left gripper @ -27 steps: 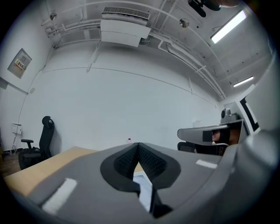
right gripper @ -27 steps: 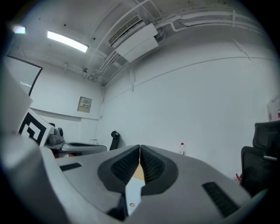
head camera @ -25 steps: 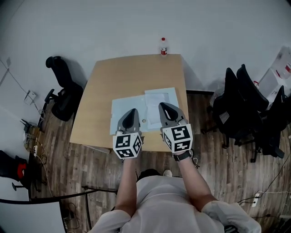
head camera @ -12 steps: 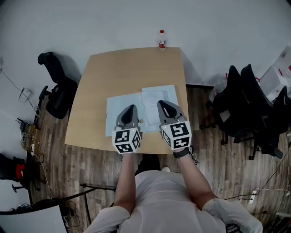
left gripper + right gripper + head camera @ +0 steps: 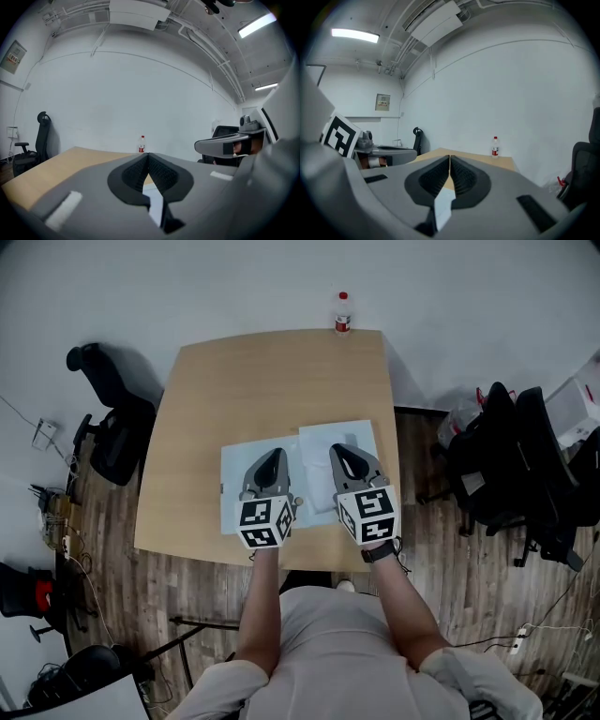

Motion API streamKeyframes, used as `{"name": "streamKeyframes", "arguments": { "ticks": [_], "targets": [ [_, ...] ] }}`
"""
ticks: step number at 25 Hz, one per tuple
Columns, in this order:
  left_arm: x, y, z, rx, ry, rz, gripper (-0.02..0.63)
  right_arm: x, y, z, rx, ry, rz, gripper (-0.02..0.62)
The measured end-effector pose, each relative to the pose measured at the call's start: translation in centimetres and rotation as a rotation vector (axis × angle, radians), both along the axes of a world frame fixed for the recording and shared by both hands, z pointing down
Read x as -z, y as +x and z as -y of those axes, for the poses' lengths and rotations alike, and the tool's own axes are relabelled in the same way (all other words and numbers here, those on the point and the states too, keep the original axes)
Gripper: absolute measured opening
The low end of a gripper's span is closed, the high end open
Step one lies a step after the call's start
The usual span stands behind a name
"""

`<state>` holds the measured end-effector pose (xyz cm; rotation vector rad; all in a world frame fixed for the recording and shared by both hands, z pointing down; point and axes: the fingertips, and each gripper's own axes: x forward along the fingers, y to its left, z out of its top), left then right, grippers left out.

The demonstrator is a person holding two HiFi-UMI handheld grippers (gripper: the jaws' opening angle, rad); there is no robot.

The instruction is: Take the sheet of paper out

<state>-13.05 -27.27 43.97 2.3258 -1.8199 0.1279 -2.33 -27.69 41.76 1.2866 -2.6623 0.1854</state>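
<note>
A pale blue folder [image 5: 238,486] lies flat on the wooden table [image 5: 225,390], near its front edge. A white sheet of paper [image 5: 319,448] overlaps the folder's right part. My left gripper [image 5: 273,457] hovers over the folder, shut, with nothing between its jaws. My right gripper [image 5: 339,450] hovers over the white sheet, shut and empty too. In the left gripper view the left gripper [image 5: 149,154] shows its jaws meeting at the tip, with pale paper below. The right gripper [image 5: 450,158] looks the same in the right gripper view. I cannot tell whether either gripper touches the paper.
A water bottle [image 5: 342,313] stands at the table's far edge, also in view as the bottle [image 5: 141,144] and the bottle [image 5: 495,146]. A black office chair [image 5: 111,418] stands left of the table, and more black chairs [image 5: 511,465] at the right.
Both grippers have moved forward and down, from the table's near edge to over the folder and the white sheet. Their jaws have stayed shut.
</note>
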Motion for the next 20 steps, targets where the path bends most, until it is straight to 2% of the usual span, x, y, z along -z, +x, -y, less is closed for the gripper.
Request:
{"name": "streamKeyframes", "arguments": {
  "ticks": [9,20],
  "targets": [
    [-4.1,-0.4,3.6,-0.024,-0.101,-0.023,0.009,-3.3,0.5,3.7,-0.027,-0.083,-0.024,0.014],
    [-10.4,-0.3,5.6,-0.068,-0.259,0.024,0.009,-6.7,0.2,5.8,-0.017,-0.142,-0.055,0.014]
  ]
}}
